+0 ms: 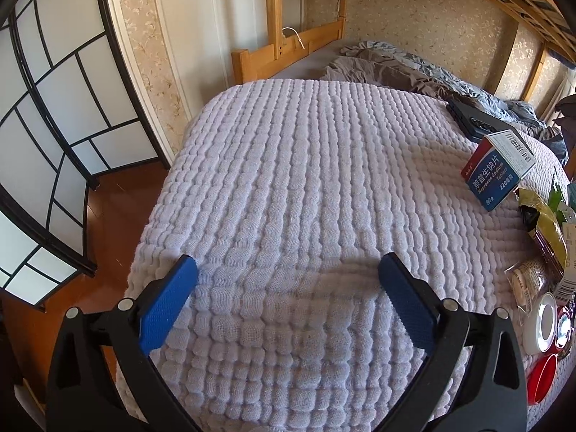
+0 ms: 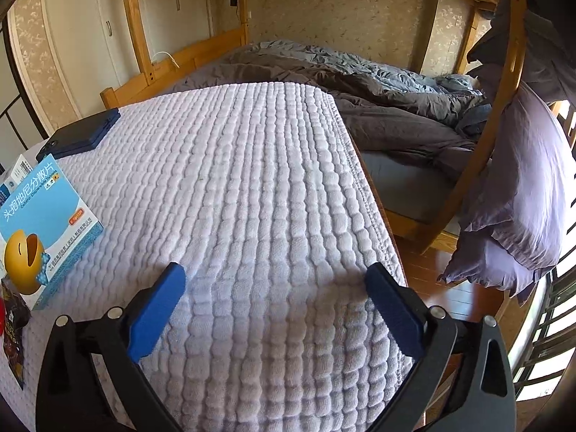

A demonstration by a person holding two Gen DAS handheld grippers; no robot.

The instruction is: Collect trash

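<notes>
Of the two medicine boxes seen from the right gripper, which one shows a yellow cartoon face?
The big light blue box, lying in front. The small white box behind it shows only a barcode, no face.

**Location: home bedroom**

We record a wooden bunk bed frame (image 2: 144, 36) with rumpled grey duvet (image 2: 360, 82), a hanging pillow (image 2: 522, 194), patterned wallpaper (image 1: 414, 10), a paned sliding screen (image 1: 46, 82) and wood flooring (image 1: 108, 194).

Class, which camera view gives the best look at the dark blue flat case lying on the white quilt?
The right wrist view: the dark blue case lies whole on the white quilt, its top and edges plain. The left wrist view shows the case smaller, near the edge, partly hidden behind a medicine box.
</notes>
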